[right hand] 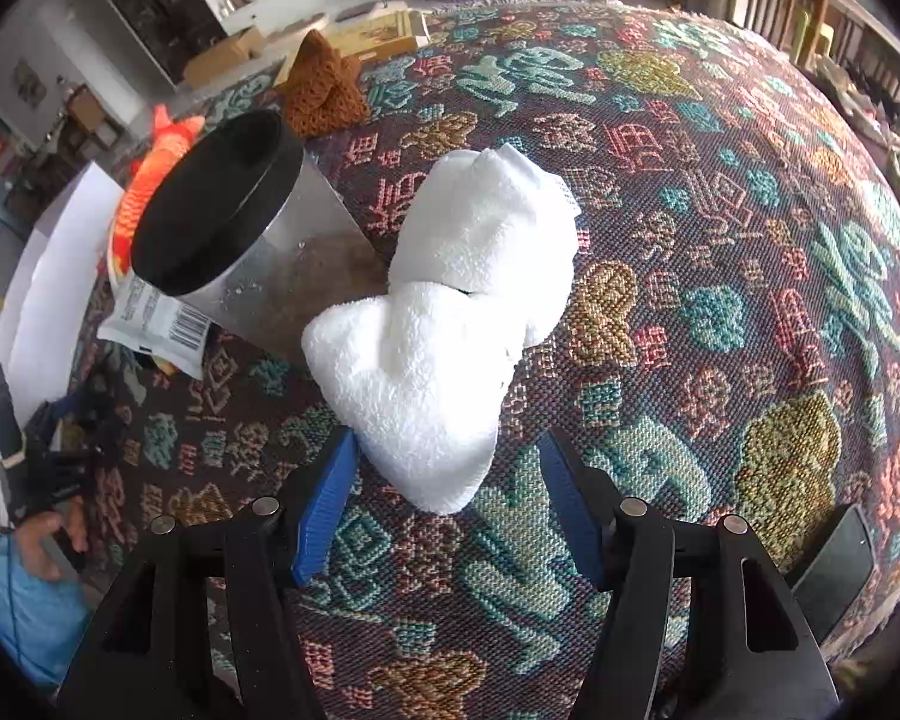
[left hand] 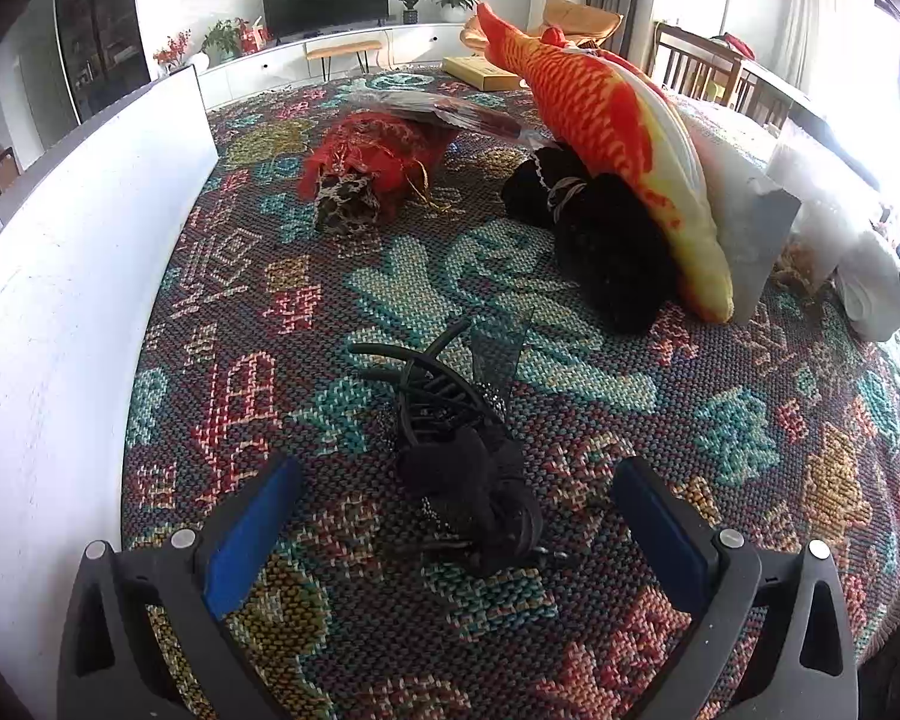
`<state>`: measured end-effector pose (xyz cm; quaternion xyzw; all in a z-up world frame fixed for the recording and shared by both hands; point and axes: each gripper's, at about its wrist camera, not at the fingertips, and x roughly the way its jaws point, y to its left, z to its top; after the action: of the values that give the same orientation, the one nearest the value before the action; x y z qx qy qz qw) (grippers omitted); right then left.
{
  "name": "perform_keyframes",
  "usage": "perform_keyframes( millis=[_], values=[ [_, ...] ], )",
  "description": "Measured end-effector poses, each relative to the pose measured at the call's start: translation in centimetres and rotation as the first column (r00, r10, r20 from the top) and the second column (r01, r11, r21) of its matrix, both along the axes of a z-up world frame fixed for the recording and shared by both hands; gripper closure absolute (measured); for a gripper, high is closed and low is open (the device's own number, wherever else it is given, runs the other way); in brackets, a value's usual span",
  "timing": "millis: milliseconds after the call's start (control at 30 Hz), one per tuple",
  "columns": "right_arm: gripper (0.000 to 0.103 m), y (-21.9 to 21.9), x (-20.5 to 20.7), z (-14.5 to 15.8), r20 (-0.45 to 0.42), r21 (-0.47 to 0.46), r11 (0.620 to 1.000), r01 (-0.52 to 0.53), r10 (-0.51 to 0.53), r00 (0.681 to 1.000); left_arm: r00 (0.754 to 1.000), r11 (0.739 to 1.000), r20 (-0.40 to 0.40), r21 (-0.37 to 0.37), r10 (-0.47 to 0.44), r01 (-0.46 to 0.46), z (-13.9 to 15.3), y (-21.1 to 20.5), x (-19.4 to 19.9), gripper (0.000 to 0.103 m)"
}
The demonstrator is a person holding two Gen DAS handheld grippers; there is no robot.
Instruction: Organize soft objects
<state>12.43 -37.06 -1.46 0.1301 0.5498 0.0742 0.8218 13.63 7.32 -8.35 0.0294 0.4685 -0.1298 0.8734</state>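
Left wrist view
Left gripper (left hand: 456,516): jaws stood wide apart, blue pads clear of everything, nothing held
Black hair claw (left hand: 450,420): lay on the woven cloth (left hand: 720,420) between and just ahead of the spread fingers, touching neither pad
Open room: bare cloth on both sides of the hair claw and a wide patch beyond it
White board (left hand: 60,276): upright edge well to the left of the hair claw, closing that side
Red fringed cloth (left hand: 378,162): far beyond the hair claw, to the left
Black fluffy bundle (left hand: 606,240): beyond the hair claw to the right, with the orange fish plush (left hand: 594,114) leaning over it

Right wrist view
Right gripper (right hand: 444,504): jaws parted, no pad pressing anything
White towel (right hand: 450,324): its near tip lay between the fingers, close to the left pad; contact cannot be told
Metal tin with black lid (right hand: 222,204): tilted, just left of the towel, seemingly touching it
Brown knitted piece (right hand: 324,90): beyond the towel, near the cloth's far edge
Open room: broad bare cloth right of the towel, out to the cloth's edge
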Motion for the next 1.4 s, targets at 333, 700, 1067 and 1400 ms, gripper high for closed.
perform_keyframes(
  millis=[333, 700, 1067, 1400],
  values=[
    [0.029, -0.6, 4.4, -3.8, -0.098, 0.111, 0.967, 0.229, -0.219, 0.971, 1.000, 0.989, -0.019, -0.149, 0.010, -0.013, 1.4, 2.9, -1.4, 0.000],
    [0.064, 0.7, 0.4, 5.2, 0.169, -0.165, 0.952, 0.257, -0.230, 0.958, 0.999, 0.996, -0.009, -0.086, 0.031, -0.032, 1.3, 1.3, 0.4, 0.067],
    [0.063, 24.0, -3.7, 14.6, 0.300, 0.106, 0.969, -0.221, 0.181, 0.937, 0.973, 0.958, 0.165, -0.264, 0.158, -0.111, 13.9, 12.3, -4.9, 0.067],
    [0.033, 49.1, -4.3, 12.2, 0.277, 0.288, 0.793, -0.537, 0.468, 0.839, 0.827, 0.837, 0.190, 0.046, 0.529, -0.546, 13.0, 29.0, -8.9, 0.001]
  ],
)
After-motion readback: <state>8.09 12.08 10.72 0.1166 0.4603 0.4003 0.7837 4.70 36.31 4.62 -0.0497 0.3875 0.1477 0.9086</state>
